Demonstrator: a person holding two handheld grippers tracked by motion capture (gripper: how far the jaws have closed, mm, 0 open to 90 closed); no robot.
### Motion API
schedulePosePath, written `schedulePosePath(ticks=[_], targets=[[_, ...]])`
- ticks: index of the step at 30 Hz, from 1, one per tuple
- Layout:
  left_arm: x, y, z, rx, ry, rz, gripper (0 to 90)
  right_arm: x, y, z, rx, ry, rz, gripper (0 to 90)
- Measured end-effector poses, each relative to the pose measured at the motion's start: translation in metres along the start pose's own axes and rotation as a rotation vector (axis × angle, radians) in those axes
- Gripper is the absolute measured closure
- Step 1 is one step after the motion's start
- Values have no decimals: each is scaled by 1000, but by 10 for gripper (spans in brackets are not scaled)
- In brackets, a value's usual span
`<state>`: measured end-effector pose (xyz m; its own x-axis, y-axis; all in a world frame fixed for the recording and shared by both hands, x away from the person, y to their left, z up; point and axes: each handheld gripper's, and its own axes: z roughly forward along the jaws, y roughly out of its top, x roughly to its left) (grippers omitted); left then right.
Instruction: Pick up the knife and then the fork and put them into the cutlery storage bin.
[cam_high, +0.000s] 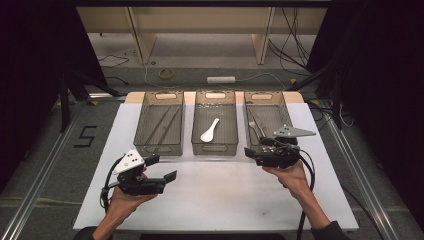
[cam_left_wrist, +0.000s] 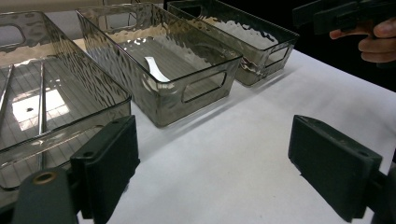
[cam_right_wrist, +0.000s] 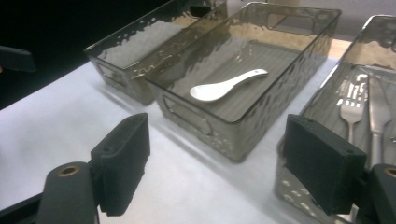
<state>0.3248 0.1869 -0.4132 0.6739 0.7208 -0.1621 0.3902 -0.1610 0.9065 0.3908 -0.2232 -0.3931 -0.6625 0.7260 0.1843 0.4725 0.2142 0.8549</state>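
Three smoky clear bins stand in a row on the white table (cam_high: 225, 195). The left bin (cam_high: 143, 122) holds dark chopsticks (cam_high: 162, 125), the middle bin (cam_high: 215, 149) a white spoon (cam_high: 210, 131), and the right bin (cam_high: 289, 114) metal forks (cam_high: 256, 127). My left gripper (cam_high: 162, 168) is open over the table in front of the left bin, with nothing between its jaws. At the right bin's front edge my right gripper (cam_high: 252, 150) is open and holds nothing. In the right gripper view the spoon (cam_right_wrist: 226, 86) and a fork (cam_right_wrist: 351, 114) lie ahead of the right gripper (cam_right_wrist: 217, 163).
A wide bare stretch of table lies in front of the bins between my two hands. Floor rails run along both table sides. Cables, a tape roll (cam_high: 166, 73) and a white tube (cam_high: 221, 79) lie on the floor behind the table.
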Motion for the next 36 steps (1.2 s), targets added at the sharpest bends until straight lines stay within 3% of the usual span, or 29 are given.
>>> schedulePosePath(ticks=[17,36], targets=[[0,0,-1,-2,-3,2,155,19,-19,-6,-32,54,-22,236],[0,0,-1,-1,-12,-3,154,30,-43,-20,-81,74,-28,230]])
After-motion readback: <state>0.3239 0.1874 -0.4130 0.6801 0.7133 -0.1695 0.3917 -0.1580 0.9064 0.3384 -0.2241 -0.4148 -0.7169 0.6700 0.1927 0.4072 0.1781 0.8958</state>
